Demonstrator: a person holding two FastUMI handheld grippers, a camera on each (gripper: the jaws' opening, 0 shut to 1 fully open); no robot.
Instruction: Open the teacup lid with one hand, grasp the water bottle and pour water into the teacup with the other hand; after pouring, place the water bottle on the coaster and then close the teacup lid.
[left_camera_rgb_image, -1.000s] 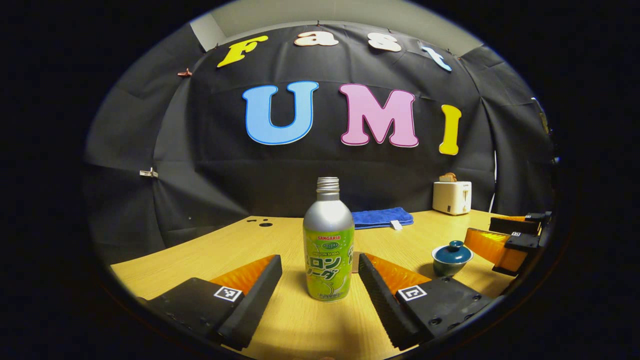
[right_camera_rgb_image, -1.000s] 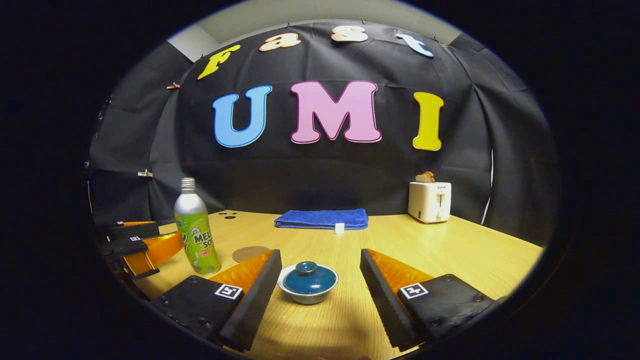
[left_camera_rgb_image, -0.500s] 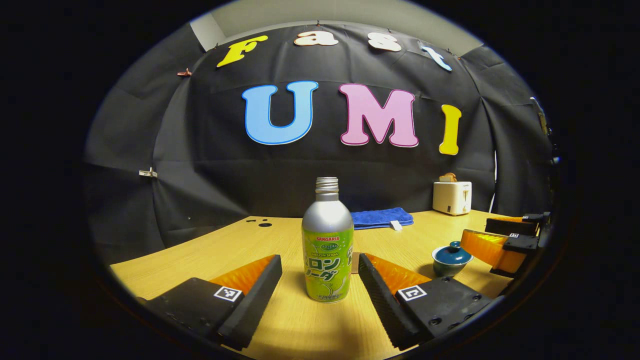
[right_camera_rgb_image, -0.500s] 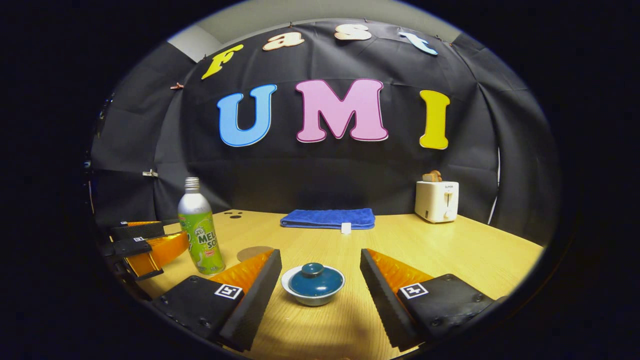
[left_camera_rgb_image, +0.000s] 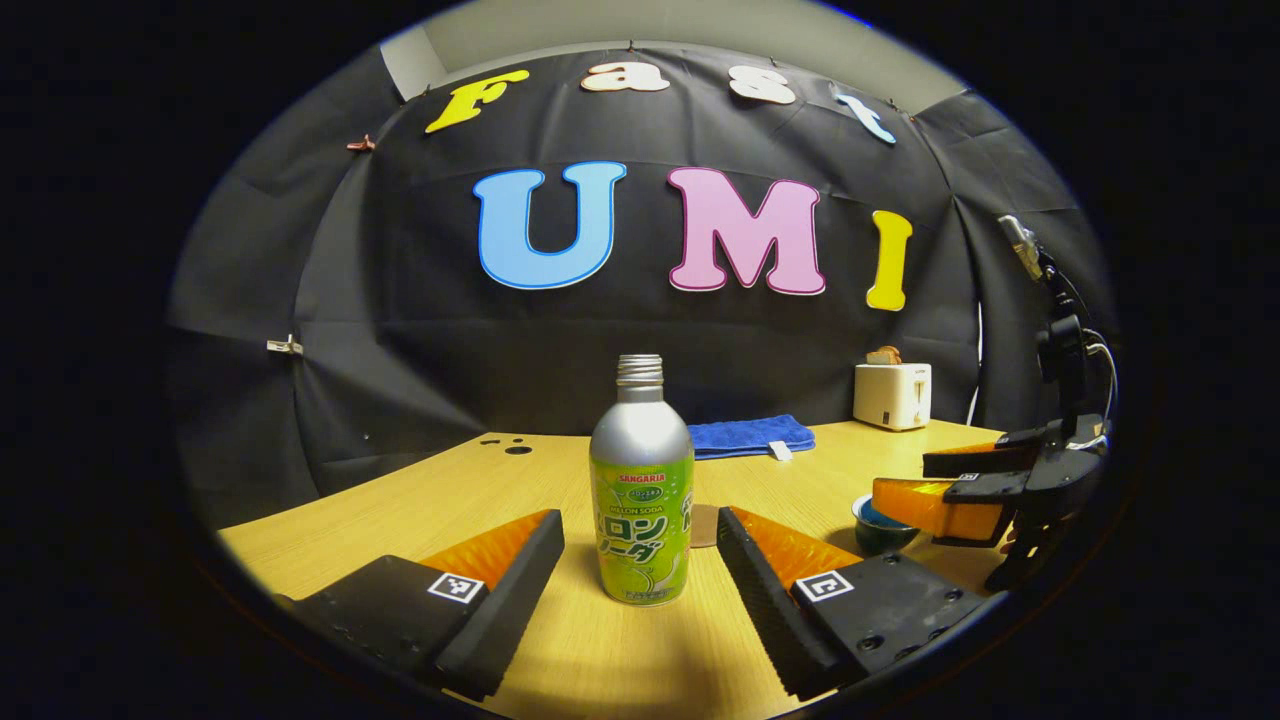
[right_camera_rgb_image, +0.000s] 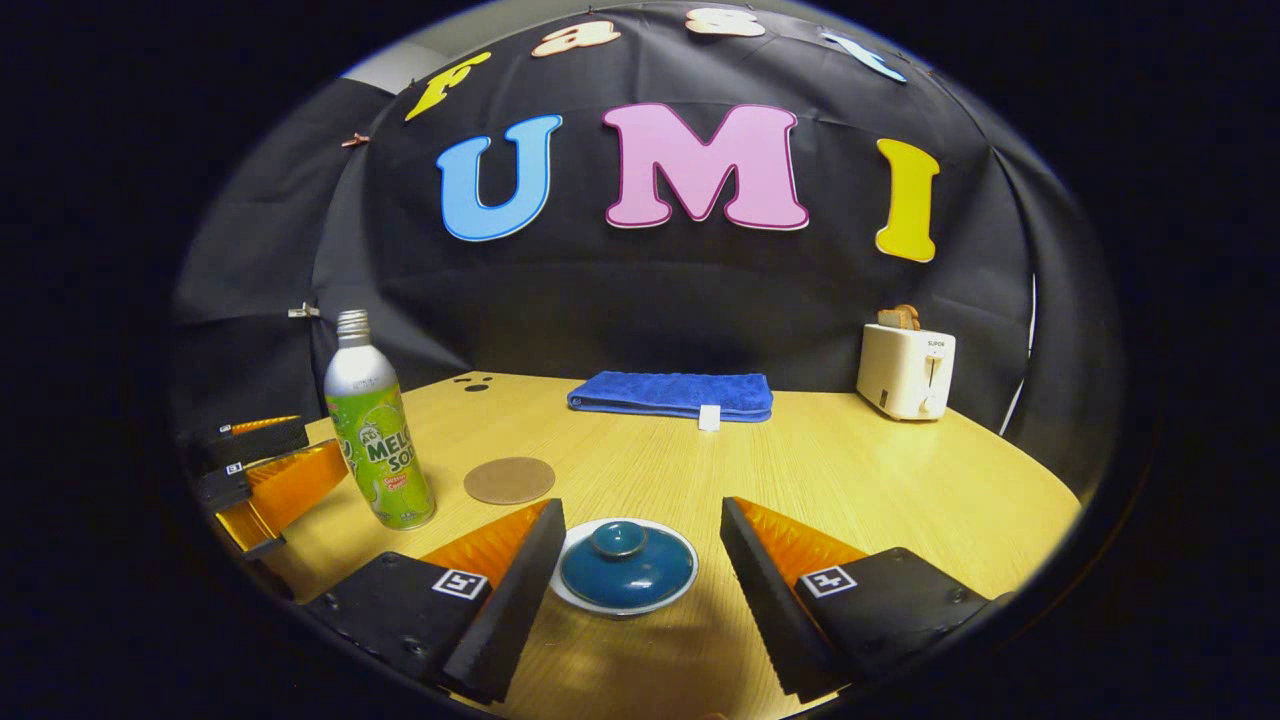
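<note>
Right gripper fingers spread wide, straddling the teacup without touching; its lid is glazed ceramic, likely slick and chippable, so pinch the small centre knob. Left gripper also wide open, water bottle upright between the fingers, untouched; thin metal, probably dents, so grip mid-label. Coaster lies beyond on the table, clear of both.

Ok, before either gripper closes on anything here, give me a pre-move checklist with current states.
1. Lid seated on teacup: ok.
2. Right gripper open, straddling the lid: ok.
3. Right gripper low enough to pinch the knob: cannot tell.
4. Bottle upright, uncapped, between the open left gripper fingers, untouched: ok.
5. Coaster bare for the bottle: ok.
6. Water level in bottle: cannot tell.
</note>
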